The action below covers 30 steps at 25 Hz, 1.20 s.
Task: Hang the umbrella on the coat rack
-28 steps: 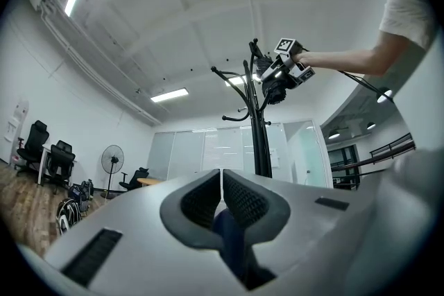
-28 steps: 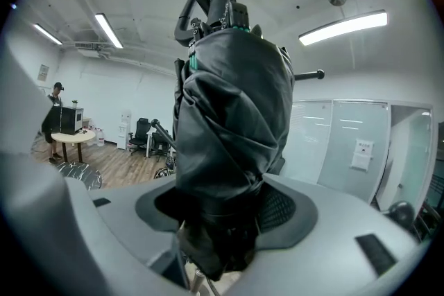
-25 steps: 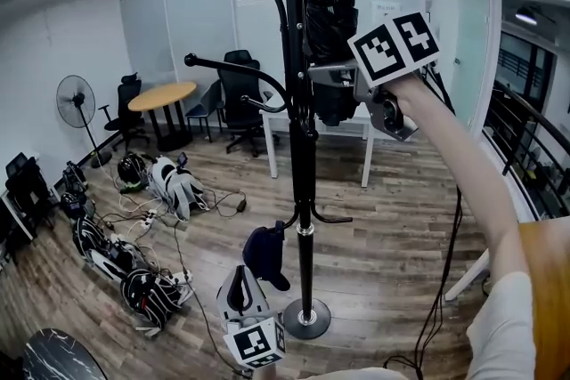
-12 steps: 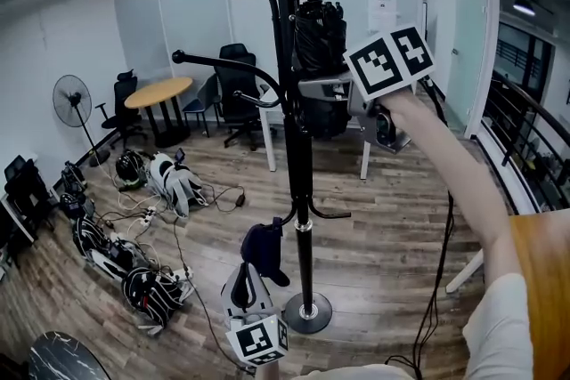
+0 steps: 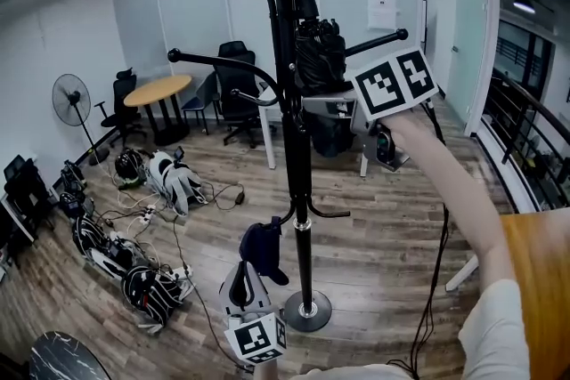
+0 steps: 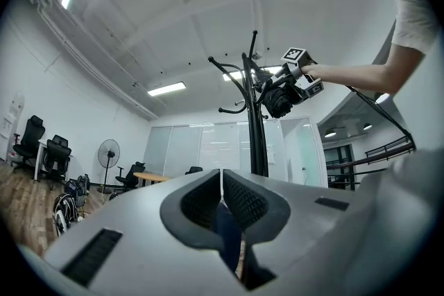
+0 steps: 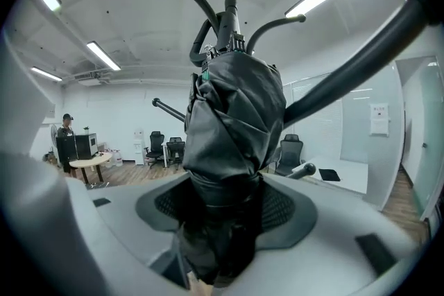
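Observation:
The black coat rack (image 5: 291, 147) stands in the middle of the head view, its curved arms spreading at the top. My right gripper (image 5: 321, 100) is raised beside the pole and shut on the folded black umbrella (image 5: 319, 53), which sits close against the pole among the upper arms. In the right gripper view the umbrella (image 7: 232, 121) fills the space between the jaws of that gripper (image 7: 225, 208), with rack arms (image 7: 361, 55) above it. My left gripper (image 5: 239, 280) is low near the rack's base, shut. Seen from it (image 6: 222, 194), the rack (image 6: 257, 135) rises overhead.
A dark blue item (image 5: 260, 246) hangs on a low hook just above the left gripper. Bags and cables (image 5: 147, 280) litter the floor at left. A fan (image 5: 76, 102), a round table (image 5: 160, 92), office chairs (image 5: 236, 89) and a white table stand behind. A wooden tabletop (image 5: 543, 280) is at right.
My right gripper has come down with the umbrella beside the pole. A knobbed rack arm now shows to the umbrella's right. The left gripper has stayed put.

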Motion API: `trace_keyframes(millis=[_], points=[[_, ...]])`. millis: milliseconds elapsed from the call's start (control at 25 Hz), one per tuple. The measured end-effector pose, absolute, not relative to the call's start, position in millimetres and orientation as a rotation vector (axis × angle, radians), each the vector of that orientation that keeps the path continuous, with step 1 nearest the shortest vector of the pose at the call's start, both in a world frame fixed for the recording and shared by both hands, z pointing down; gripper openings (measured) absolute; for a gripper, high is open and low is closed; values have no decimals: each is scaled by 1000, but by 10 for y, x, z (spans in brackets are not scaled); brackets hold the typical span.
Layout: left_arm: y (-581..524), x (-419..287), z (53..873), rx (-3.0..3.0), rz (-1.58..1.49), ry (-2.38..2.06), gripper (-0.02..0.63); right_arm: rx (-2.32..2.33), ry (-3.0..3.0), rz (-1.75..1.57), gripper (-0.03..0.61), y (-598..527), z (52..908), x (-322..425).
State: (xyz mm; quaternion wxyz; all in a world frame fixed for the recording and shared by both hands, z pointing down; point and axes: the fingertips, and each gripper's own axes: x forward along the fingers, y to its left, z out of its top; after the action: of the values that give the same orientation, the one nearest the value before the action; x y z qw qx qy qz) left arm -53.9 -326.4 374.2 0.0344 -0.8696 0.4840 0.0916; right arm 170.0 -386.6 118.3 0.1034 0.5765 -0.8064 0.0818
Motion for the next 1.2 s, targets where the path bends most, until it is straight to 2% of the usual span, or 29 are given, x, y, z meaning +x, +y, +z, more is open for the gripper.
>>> trace_keyframes(millis=[800, 1200], points=[[-3204, -560, 3788, -2668, 226, 1493, 32, 1752, -2514, 215, 288, -3901, 1288, 1636], [-3111, -389, 3729, -2673, 209, 1438, 32, 2077, -2589, -214, 304, -3221, 1334, 1695]])
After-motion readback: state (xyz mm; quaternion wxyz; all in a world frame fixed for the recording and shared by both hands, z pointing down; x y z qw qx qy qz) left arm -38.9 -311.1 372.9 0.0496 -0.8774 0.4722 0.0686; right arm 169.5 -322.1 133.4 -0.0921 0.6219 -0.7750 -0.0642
